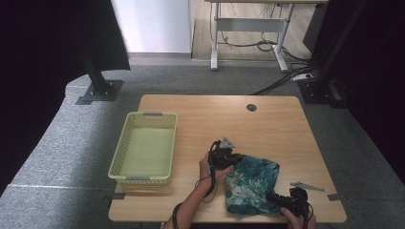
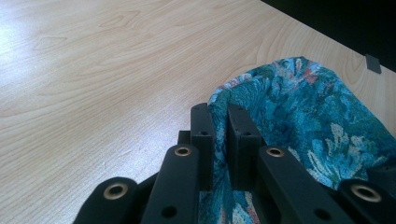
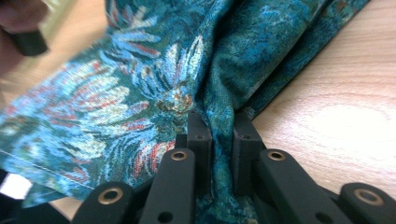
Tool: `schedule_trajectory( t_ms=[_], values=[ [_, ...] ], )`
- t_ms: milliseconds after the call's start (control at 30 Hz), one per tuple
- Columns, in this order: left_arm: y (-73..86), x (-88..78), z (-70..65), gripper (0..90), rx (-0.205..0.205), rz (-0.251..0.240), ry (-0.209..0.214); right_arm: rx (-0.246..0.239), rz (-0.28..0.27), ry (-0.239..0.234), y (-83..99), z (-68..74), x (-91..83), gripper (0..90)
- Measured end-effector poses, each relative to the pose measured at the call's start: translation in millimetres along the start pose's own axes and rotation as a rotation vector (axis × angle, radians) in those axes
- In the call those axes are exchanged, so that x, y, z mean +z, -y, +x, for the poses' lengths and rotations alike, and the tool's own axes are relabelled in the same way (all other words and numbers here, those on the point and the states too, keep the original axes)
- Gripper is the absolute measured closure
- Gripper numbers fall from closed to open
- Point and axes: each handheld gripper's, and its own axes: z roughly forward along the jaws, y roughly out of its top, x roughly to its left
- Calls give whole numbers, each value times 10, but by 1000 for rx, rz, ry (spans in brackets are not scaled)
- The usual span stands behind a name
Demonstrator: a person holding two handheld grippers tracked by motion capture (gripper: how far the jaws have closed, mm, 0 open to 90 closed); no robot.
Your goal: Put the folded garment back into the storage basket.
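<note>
Both hands rest low; left gripper and right gripper jaws clench the teal cloth.

High view: even overhead light on the desk, soft shadows, dark curtained margins either side. Left gripper view: pale glare on the desk at upper left. Right gripper view: bright glare patch on the desk at right; cloth edges and upper left corner blurred.

High view overhead, gripper views close, sharing cloth
</note>
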Motion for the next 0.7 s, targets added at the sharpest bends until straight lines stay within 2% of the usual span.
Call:
schedule_trajectory(
  t_ms=[33,100,233,433,700],
  values=[
    [0,0,0,826,0,0,0,0,0,0,0,0,0,808],
    [-6,-17,6,825,2,-1,1,27,-15,-49,-4,-49,-12,812],
    [-22,-50,10,825,2,-7,6,47,-39,-113,-19,-89,-42,816],
    [-48,-89,4,826,4,-17,15,63,-69,-177,-31,-119,-73,819],
    [-114,-146,-40,826,18,-32,20,72,-115,-212,-49,-102,-117,820]
  ],
)
